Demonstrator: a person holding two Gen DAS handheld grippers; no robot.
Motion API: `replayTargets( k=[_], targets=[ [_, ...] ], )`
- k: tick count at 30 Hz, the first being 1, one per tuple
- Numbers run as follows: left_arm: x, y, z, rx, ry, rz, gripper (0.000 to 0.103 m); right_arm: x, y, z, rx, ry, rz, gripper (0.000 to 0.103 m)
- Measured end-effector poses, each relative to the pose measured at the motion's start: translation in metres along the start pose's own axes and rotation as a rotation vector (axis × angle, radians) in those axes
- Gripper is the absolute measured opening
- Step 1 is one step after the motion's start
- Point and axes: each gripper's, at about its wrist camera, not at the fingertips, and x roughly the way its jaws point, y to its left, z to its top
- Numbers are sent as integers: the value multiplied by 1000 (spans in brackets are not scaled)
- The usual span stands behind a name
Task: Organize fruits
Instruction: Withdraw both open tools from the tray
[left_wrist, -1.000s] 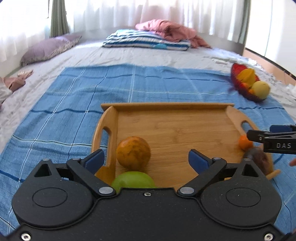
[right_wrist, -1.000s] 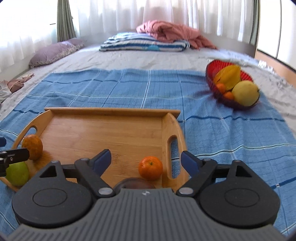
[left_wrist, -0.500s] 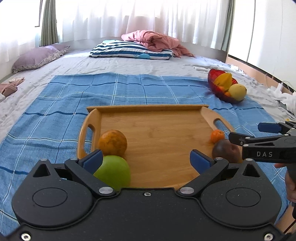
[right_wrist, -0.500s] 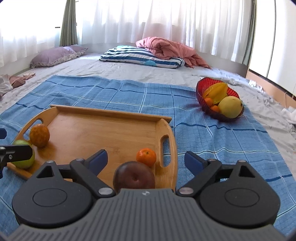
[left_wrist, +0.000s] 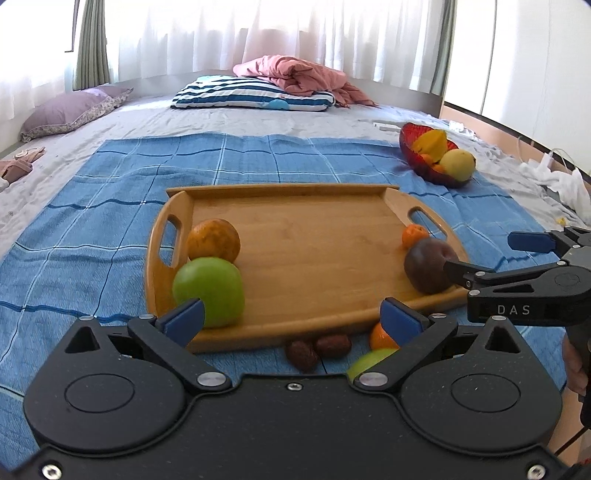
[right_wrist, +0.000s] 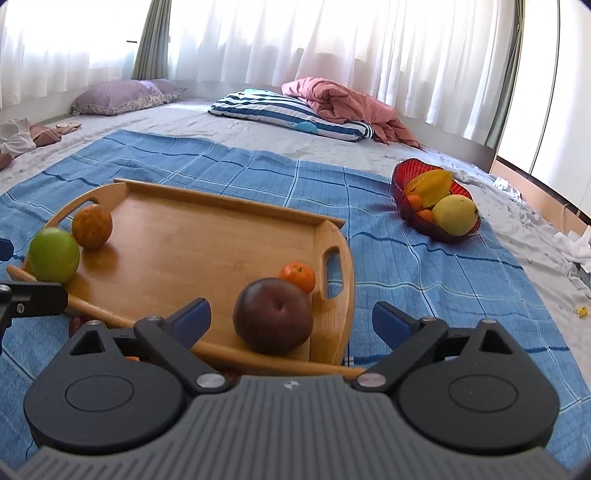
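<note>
A wooden tray (left_wrist: 314, 254) lies on a blue blanket. At its left end sit a green apple (left_wrist: 208, 291) and an orange (left_wrist: 213, 240). At its right end sit a dark red fruit (right_wrist: 273, 319) and a small tangerine (right_wrist: 297, 276). My left gripper (left_wrist: 291, 314) stands open before the tray's near edge, holding nothing. Two dates (left_wrist: 317, 350), another tangerine (left_wrist: 380, 338) and a green fruit (left_wrist: 369, 360) lie on the blanket under it. My right gripper (right_wrist: 291, 319) is opening, its pads apart from the dark fruit ahead.
A red bowl (right_wrist: 400, 184) with a starfruit, a yellow fruit and small oranges sits on the blanket to the far right. Pillows (left_wrist: 255, 98) and a pink quilt (left_wrist: 303, 75) lie at the back. White clothes (left_wrist: 561, 184) are at the right edge.
Both grippers have drawn back from the tray, which now looks farther off. The dates and loose fruit in front of the tray have come into the left wrist view.
</note>
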Motion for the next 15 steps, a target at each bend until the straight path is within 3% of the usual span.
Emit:
replayTargets(
  k=[15],
  targets=[
    [-10, -19, -36, 36, 15, -42, 103, -5, -11, -47, 79, -61, 44, 101]
  ],
)
